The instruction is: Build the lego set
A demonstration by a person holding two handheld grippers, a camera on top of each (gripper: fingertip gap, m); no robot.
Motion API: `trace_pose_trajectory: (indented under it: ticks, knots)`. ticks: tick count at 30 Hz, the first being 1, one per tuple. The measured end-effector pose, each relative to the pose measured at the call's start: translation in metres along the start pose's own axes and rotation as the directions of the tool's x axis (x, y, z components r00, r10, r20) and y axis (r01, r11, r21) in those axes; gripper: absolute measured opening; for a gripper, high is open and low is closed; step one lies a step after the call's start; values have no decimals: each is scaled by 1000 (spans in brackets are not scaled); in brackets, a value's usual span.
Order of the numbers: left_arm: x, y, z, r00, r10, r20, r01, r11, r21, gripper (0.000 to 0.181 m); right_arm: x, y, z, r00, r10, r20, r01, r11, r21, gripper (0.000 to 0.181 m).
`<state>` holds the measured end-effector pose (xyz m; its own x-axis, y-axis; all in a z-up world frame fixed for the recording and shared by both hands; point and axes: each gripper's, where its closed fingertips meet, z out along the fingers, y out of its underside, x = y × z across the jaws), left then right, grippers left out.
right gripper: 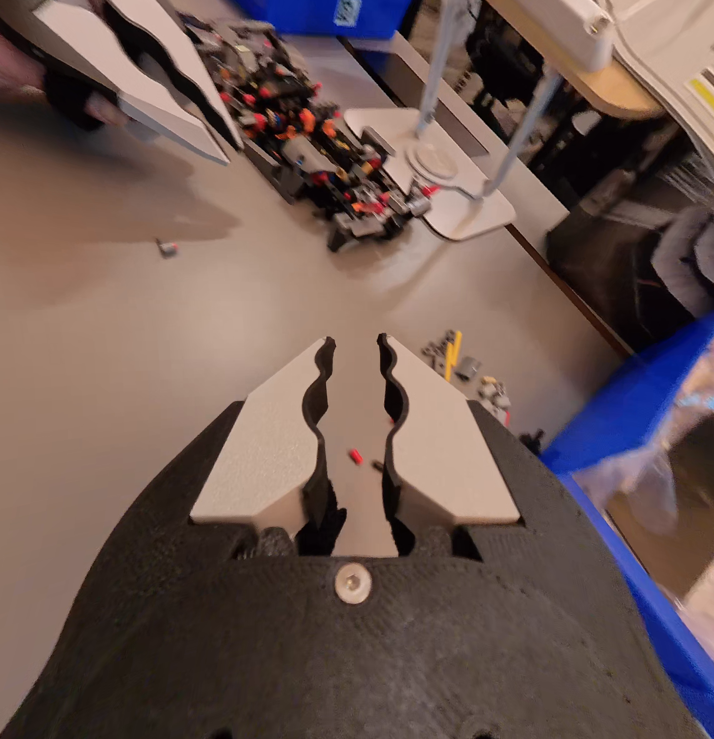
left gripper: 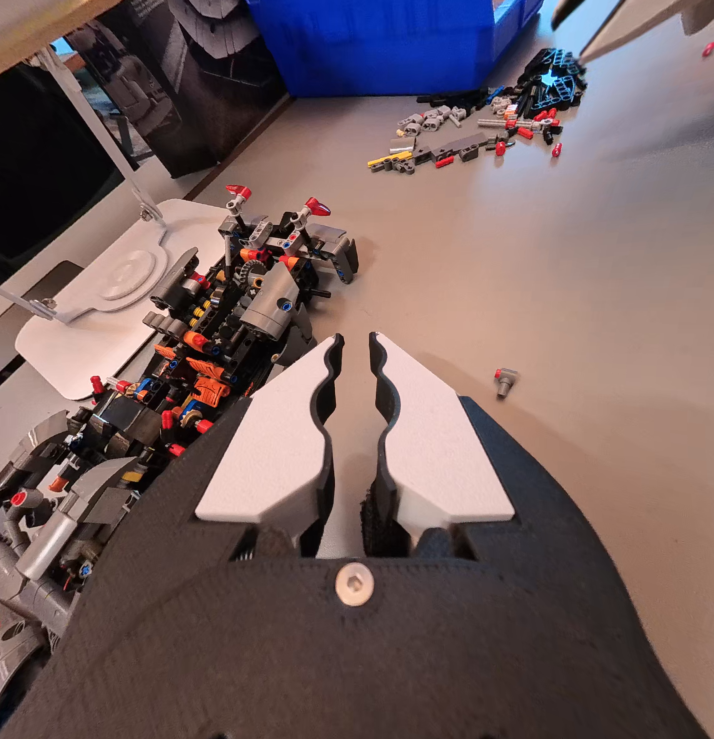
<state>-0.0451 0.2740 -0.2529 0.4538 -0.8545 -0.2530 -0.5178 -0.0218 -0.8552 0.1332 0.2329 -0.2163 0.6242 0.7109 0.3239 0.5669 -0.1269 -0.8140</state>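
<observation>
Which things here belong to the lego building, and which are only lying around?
For the job:
- lego model
- loose parts pile
- single grey-and-red piece
- small red piece
- left gripper, open
- right gripper, open

Just lying about:
- blue bin
- white stand base
- dark box

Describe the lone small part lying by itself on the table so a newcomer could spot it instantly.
Start at the long half-built lego car beside the white stand base. Move across the bare grey table, away from the base. The stray piece is a small grey connector with a red tip, lying alone, far from the loose-parts pile by the blue bin.
</observation>
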Motion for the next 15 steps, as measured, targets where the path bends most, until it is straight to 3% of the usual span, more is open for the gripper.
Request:
trace_pose_trajectory:
  ticks: [8,15]
  knots:
    - [2,2,4,1000,17,2,-17,1000,-20,10,49,47,-26,987,93,-130,-112,982,-151,35]
    - [1,1,3,1000,19,2,-19,1000,-14,10,62,97,-25,982,140,-130,-177,924,-339,76]
